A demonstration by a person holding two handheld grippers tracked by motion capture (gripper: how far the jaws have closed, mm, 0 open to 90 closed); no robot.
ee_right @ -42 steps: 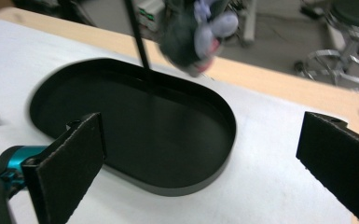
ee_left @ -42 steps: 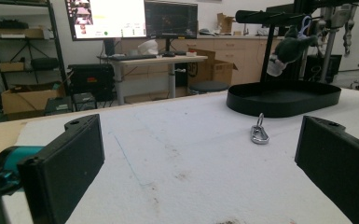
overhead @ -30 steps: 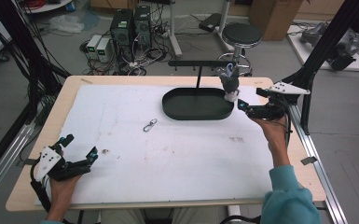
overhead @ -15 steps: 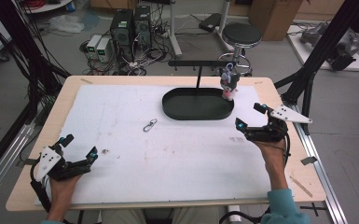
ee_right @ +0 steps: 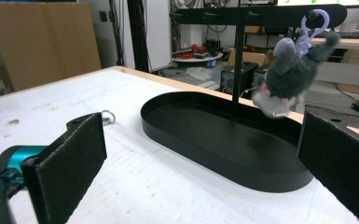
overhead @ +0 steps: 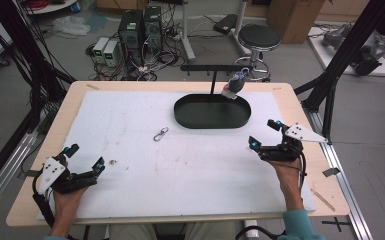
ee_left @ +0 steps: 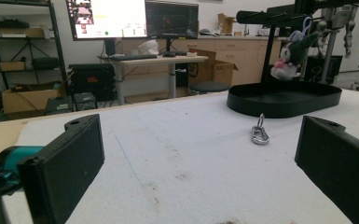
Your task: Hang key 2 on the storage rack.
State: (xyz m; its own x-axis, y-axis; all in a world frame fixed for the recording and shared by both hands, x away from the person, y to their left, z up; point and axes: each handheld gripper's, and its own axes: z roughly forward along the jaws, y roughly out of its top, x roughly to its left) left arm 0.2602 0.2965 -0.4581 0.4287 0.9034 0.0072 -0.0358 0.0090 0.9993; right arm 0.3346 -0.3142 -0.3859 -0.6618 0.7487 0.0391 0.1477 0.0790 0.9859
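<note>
Fuzzy grey plush toy (ee_right: 286, 77) hangs w/ plastic loop above oval black tray (ee_right: 200, 140); right gripper (overhead: 271, 135) released, empty.

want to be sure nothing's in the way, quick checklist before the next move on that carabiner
1. Left gripper open and empty: ok, jaws stand wide apart.
2. Right gripper open and empty: ok, jaws apart, nothing between them.
3. Carabiner free to grasp: ok, it lies flat on the white mat, apart from the black tray.
4. Path from the left gripper to the carabiner: ok, bare mat between them in the left gripper view.
5. Plush toy hung from the rack bar: ok, it hangs by its loop above the tray.
6. Free hook on the bar for the carabiner: cannot tell.
</note>
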